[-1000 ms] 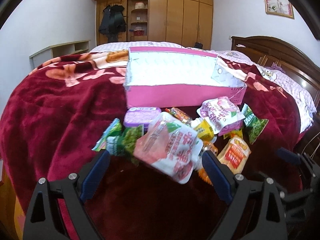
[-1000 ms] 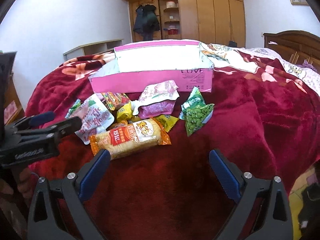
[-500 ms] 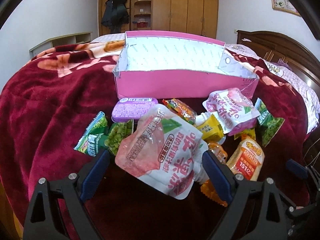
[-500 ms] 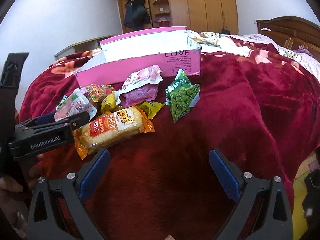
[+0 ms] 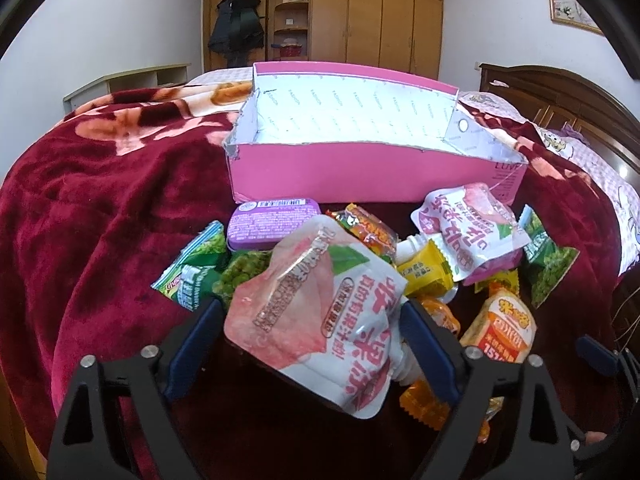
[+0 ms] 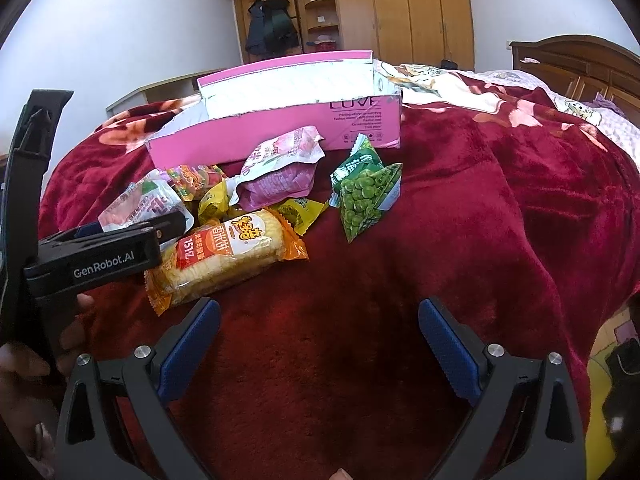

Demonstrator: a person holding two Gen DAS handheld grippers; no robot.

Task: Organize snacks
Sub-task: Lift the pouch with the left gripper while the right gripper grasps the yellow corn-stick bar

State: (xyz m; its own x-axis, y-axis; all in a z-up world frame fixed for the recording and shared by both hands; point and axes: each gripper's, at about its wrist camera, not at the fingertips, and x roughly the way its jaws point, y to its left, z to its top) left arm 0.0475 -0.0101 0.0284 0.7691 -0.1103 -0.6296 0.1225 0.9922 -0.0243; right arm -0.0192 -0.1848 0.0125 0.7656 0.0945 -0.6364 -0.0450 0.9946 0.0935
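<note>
Jaws of left gripper (image 5: 310, 334) closing around peach jelly pouch (image 5: 316, 312), now nearer than a second ago, pads not yet pressing; pink box (image 5: 372, 176) behind, empty. Right gripper (image 6: 320, 346) wide, idle.

Both wrist cameras look forward and downward along their blue-padded fingers across the dark red plush blanket (image 6: 480, 208). The left view sits close over the snack pile; the right stands farther back. Both share the open pink cardboard box (image 5: 360, 178) (image 6: 280, 128).
</note>
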